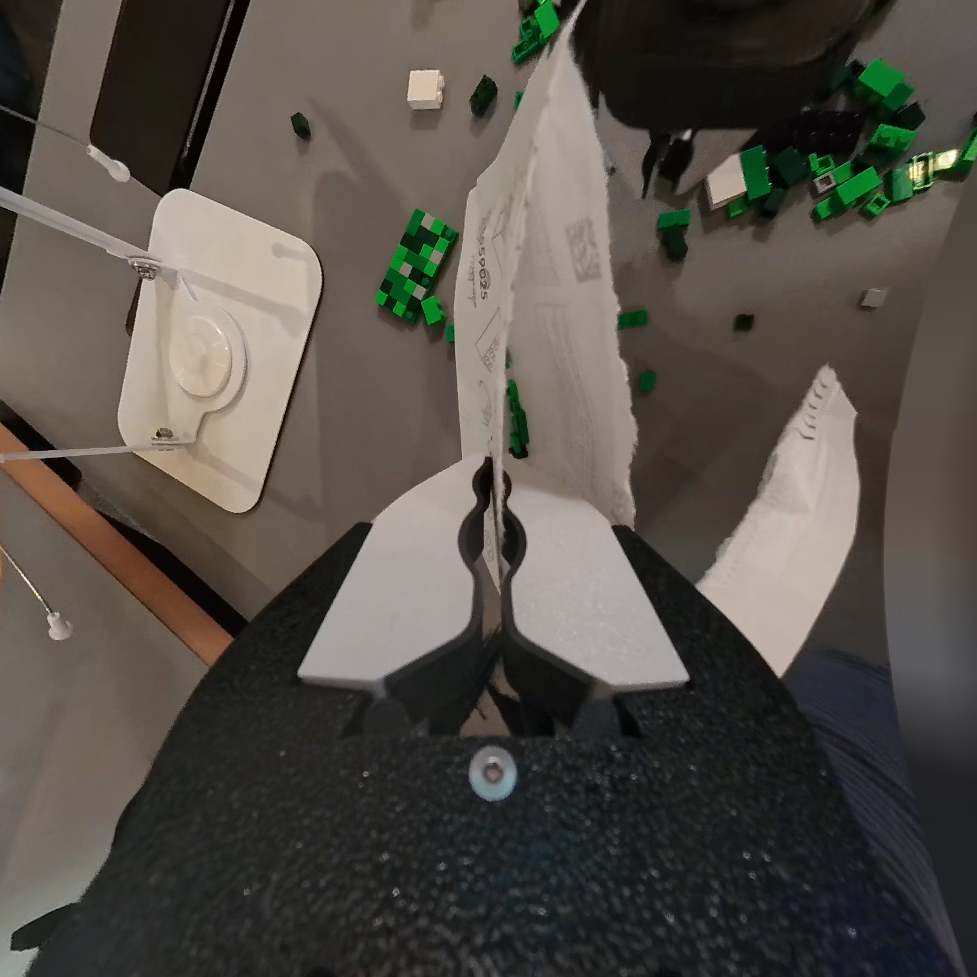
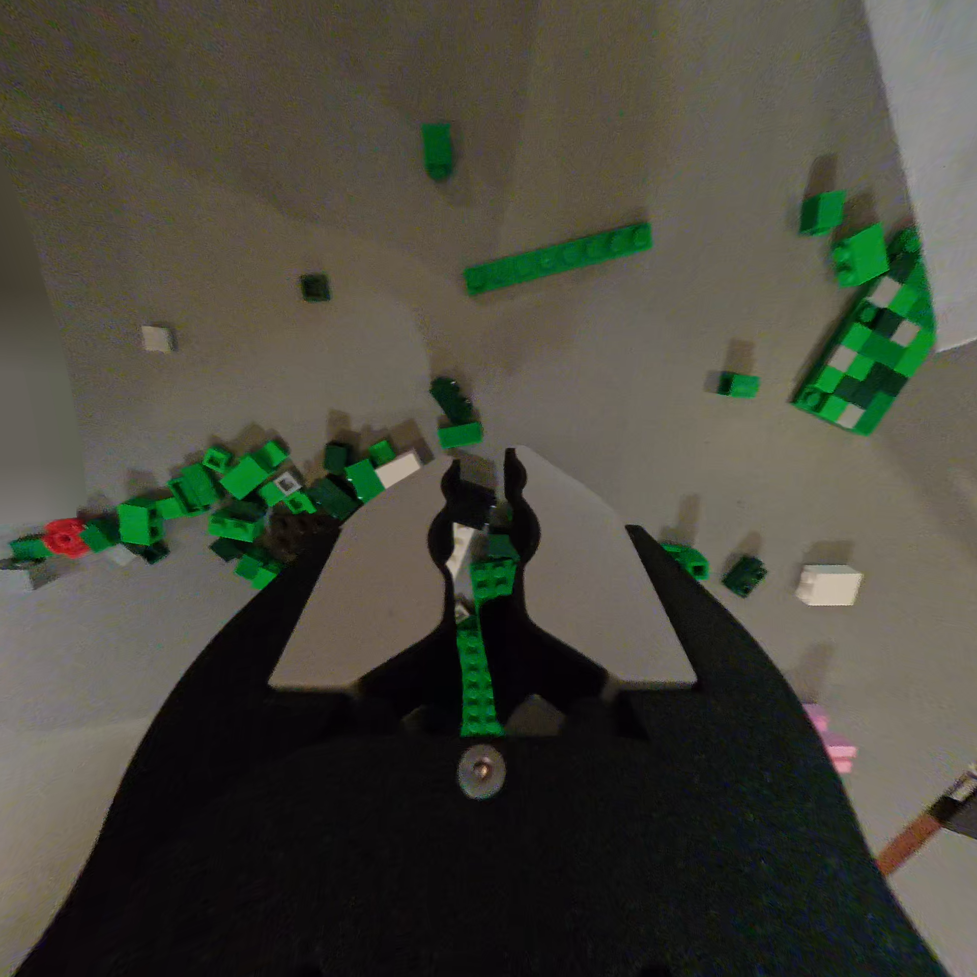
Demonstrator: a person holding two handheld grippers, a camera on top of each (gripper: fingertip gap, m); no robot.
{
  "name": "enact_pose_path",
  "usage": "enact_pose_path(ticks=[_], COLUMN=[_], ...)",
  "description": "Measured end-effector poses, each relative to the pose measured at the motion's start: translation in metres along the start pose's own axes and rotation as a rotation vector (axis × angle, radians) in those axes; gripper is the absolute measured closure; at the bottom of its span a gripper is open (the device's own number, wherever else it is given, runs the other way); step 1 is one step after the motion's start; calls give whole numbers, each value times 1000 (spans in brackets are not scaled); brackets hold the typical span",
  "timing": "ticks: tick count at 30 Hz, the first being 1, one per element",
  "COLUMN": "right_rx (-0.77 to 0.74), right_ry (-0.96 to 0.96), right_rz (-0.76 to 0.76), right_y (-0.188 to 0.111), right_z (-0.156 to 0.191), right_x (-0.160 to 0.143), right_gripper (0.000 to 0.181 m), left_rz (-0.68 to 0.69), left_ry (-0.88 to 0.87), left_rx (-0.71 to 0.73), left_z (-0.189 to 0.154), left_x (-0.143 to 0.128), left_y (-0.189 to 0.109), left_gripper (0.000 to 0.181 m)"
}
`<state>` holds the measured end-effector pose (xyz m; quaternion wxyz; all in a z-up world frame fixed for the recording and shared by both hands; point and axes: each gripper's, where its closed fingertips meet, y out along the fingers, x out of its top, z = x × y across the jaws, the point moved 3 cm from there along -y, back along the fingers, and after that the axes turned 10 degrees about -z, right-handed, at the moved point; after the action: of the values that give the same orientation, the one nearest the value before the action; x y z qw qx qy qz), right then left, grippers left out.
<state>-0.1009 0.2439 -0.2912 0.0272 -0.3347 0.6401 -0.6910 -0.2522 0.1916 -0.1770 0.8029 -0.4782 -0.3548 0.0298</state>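
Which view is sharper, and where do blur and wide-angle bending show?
Left wrist view: sharper; the paper bag looks crisp, the table edge bends. Right wrist view: dimmer, softer; the green bricks smear, the long green plate curves.

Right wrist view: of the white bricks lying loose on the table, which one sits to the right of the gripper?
The large white brick at the right, beside a dark green brick. The small white one lies far left of the right gripper.

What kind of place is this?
Probably a toy-brick building spot on a grey table. Loose green bricks lie scattered, a checkered plate is half built, and the left gripper holds a torn paper bag.
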Motion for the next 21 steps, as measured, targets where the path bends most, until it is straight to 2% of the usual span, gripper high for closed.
enact_pose_path(ticks=[5, 10, 16, 21], right_rx=[14, 33, 45, -9], right_ry=[95, 79, 64, 52], right_rz=[7, 20, 19, -30], right_y=[12, 16, 17, 12], right_z=[5, 7, 7, 9], right_x=[-7, -6, -3, -2], right_gripper=[162, 157, 165, 165], left_rz=[8, 17, 24, 31], left_ry=[15, 23, 35, 35], left_rx=[0, -6, -12, -16], left_z=[-3, -4, -7, -8], left_x=[2, 4, 6, 6], left_y=[1, 3, 5, 5], left_gripper=[181, 181, 181, 181])
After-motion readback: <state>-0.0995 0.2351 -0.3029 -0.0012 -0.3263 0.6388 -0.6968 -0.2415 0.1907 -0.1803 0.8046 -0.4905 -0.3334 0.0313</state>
